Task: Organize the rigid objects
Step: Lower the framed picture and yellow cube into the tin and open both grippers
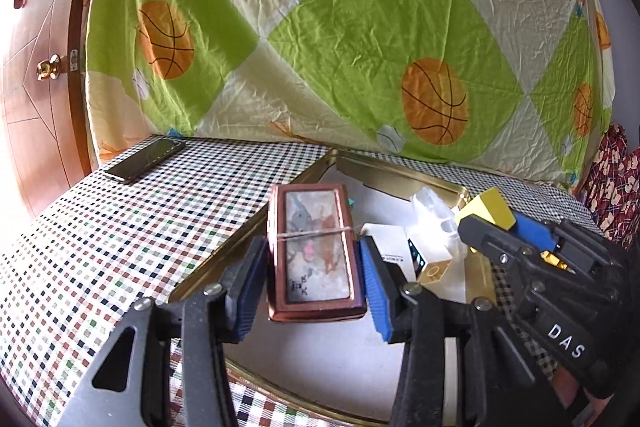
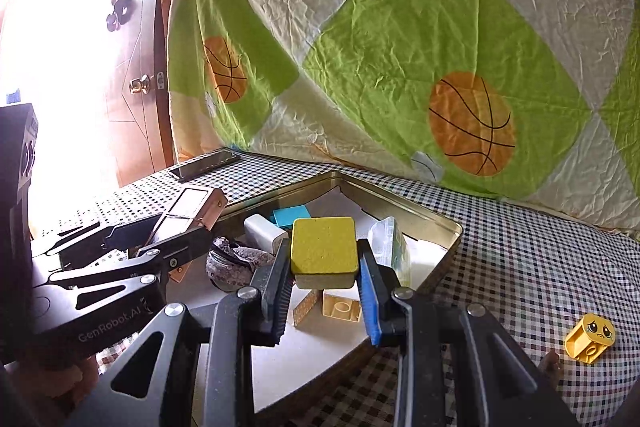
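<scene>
I carry 2 loads above the gold tin tray [image 2: 436, 223] on the checked desk [image 1: 120, 227], and the coming move turns on where each load hangs relative to the tray's bare floor. My left hand-held gripper [image 1: 316, 283] is clamped on the copper-framed case [image 1: 316, 251], its long axis running from 6 toward 12 o'clock along my fingers, a thin band across its middle. It hangs over the tray's left half; the bare white floor lies directly beneath and toward 6 o'clock, while the white charger [image 1: 390, 247] and clear plastic piece [image 1: 434, 219] crowd the 2 o'clock side. My right hand-held gripper [image 2: 324, 287] is clamped on the yellow block [image 2: 324, 251], held flat-side up, with the pale yellow brick [image 2: 342, 309] just below it at 6 o'clock and the blue box [image 2: 292, 215] at 11 o'clock. I judge the right hand nearer a free spot, since open floor sits right under it. The yellow face brick [image 2: 590, 337] is still outside on the desk at 4 o'clock, well apart from the tray.
</scene>
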{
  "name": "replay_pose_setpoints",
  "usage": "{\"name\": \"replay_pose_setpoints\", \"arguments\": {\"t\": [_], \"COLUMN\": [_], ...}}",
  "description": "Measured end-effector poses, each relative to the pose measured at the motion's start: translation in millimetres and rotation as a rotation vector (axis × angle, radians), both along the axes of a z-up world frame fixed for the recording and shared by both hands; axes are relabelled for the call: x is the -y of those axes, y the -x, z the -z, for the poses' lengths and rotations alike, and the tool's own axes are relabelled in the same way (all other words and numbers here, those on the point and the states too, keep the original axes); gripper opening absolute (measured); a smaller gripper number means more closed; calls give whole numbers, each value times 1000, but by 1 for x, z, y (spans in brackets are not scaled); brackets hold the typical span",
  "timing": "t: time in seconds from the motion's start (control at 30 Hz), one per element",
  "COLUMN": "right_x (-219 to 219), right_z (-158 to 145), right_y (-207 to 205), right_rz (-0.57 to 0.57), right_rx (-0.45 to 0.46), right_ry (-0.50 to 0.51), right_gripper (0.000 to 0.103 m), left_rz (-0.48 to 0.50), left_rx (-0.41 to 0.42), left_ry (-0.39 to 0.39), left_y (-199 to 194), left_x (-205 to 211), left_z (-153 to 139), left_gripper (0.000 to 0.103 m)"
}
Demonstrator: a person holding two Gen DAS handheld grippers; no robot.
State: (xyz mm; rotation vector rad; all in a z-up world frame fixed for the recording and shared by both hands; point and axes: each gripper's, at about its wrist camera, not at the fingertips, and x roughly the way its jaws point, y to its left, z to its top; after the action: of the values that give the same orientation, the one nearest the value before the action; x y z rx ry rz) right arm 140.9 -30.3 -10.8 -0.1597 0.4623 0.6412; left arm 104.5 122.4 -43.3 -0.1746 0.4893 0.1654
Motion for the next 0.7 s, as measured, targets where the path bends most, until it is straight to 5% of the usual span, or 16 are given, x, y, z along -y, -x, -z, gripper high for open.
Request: {"name": "replay_pose_setpoints", "arguments": {"t": [0.27,0.43,0.57,0.7], "right_x": [-23,-16,4,36], "right_z": [17,19,11,4], "right_y": [-16,-14,-3,7], "right_rz": [-33,-31,-3,35], "right_rx": [-101,-116,-77,-39], "right_ry": [59,45,22,22], "right_gripper": [33,43,58,65], "left_rz": [2,-12,-28,-1], "left_rx": [-48,-40,-17,5], "left_ry": [-4,-26,-22,-12], "left_y": [-11,-9,-3,2], "left_x": [-6,-3,-2,11], "left_z": [5,3,1,-4], "left_gripper": [46,59,84,85]}}
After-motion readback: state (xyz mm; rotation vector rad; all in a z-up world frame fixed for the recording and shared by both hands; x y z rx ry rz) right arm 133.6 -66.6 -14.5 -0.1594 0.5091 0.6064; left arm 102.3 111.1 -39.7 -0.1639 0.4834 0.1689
